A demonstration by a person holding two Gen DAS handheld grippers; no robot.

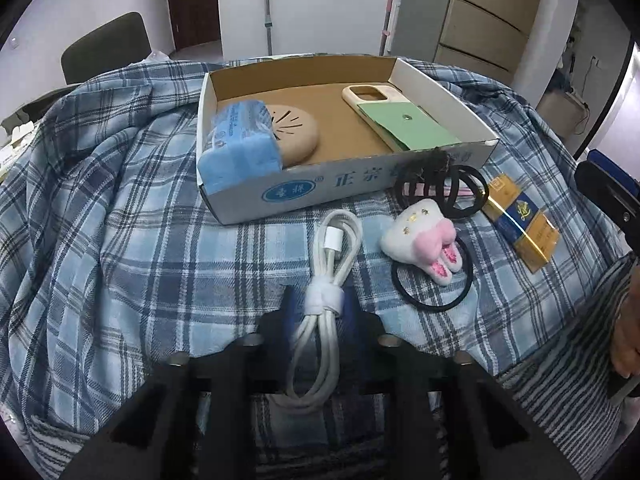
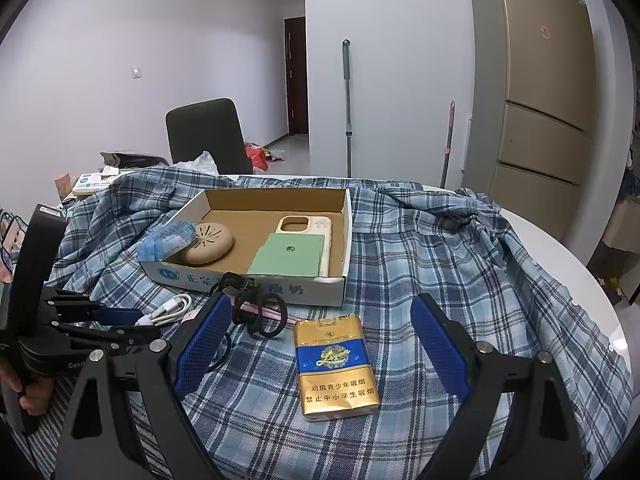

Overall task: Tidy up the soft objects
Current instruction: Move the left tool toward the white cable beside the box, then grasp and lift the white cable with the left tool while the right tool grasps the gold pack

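White charging cable point(image 1: 320, 312), coiled and bound with a white strap, lies on the plaid cloth point(image 1: 120, 220) over the desk, near side of the cardboard box point(image 1: 304, 190). The left hand-held gripper point(image 1: 318, 308) has its blue pads closed narrow on the bundle at the strap, so the step in hand looks like the pick-up of the cable. I judge the next move to be a lift clear of the cloth and a carry over the box's near wall, with the loose loops kept from snagging on the rim, then a release on the bare cardboard floor between the things already inside.

The right hand-held gripper point(image 2: 320, 344) stands wide, holding nothing, its pads either side of the gold-and-blue cigarette pack point(image 2: 336, 368) without touching it.

Counted: one cable; one cigarette pack; one plush tooth charm point(image 1: 420, 240) on a black hair tie point(image 1: 432, 288), right of the cable; a tangle of black hair ties with a pink one point(image 1: 440, 190) against the box's near right corner, number unclear. Inside the box: one blue tissue pack point(image 1: 240, 140) at the left, one round beige disc point(image 1: 296, 132) beside it, one cream phone case point(image 1: 372, 98) and one green card wallet point(image 1: 404, 128) lying on it.
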